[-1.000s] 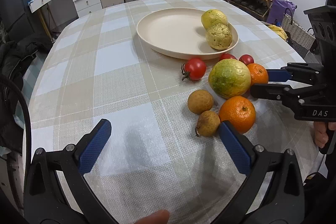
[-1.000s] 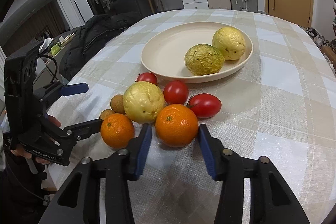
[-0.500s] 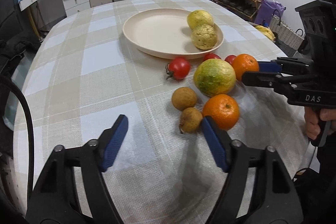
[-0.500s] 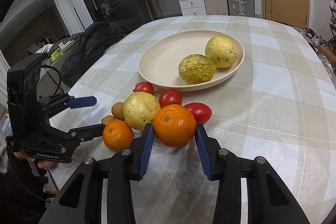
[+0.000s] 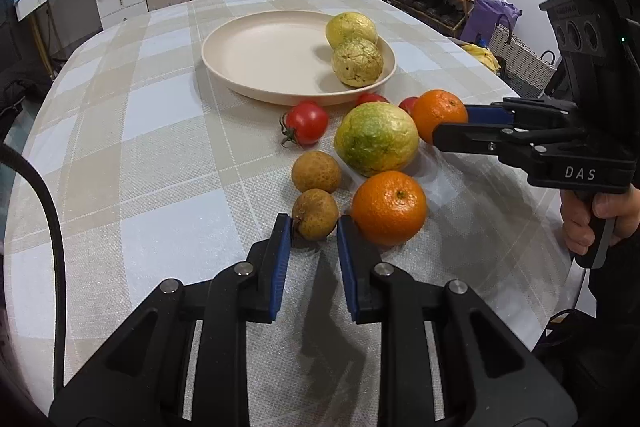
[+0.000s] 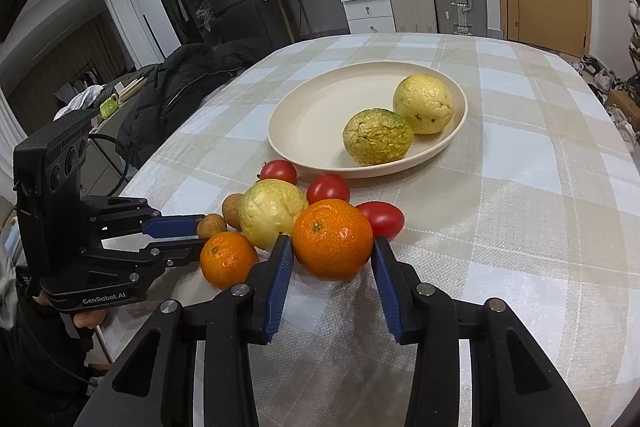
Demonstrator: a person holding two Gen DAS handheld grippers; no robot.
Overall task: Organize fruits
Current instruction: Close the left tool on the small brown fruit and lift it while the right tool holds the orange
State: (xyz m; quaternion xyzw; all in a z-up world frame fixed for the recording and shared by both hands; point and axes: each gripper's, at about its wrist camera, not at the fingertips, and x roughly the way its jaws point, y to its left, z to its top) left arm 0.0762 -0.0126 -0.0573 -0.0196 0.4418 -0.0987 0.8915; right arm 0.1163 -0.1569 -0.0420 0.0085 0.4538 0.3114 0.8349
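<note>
While clamped on a small brown fruit (image 5: 315, 214), stem leftward, left gripper (image 5: 313, 227); right gripper (image 6: 331, 247) squeezing an orange (image 6: 333, 238), bare tablecloth (image 6: 520, 227) rightward.

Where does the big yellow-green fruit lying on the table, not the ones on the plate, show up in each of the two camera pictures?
Left wrist view: the big yellow-green fruit lies right of centre, behind the near orange.
Right wrist view: the same fruit lies left of centre, beside the orange between the blue fingers.
Shared landmark: the cream plate.
</note>
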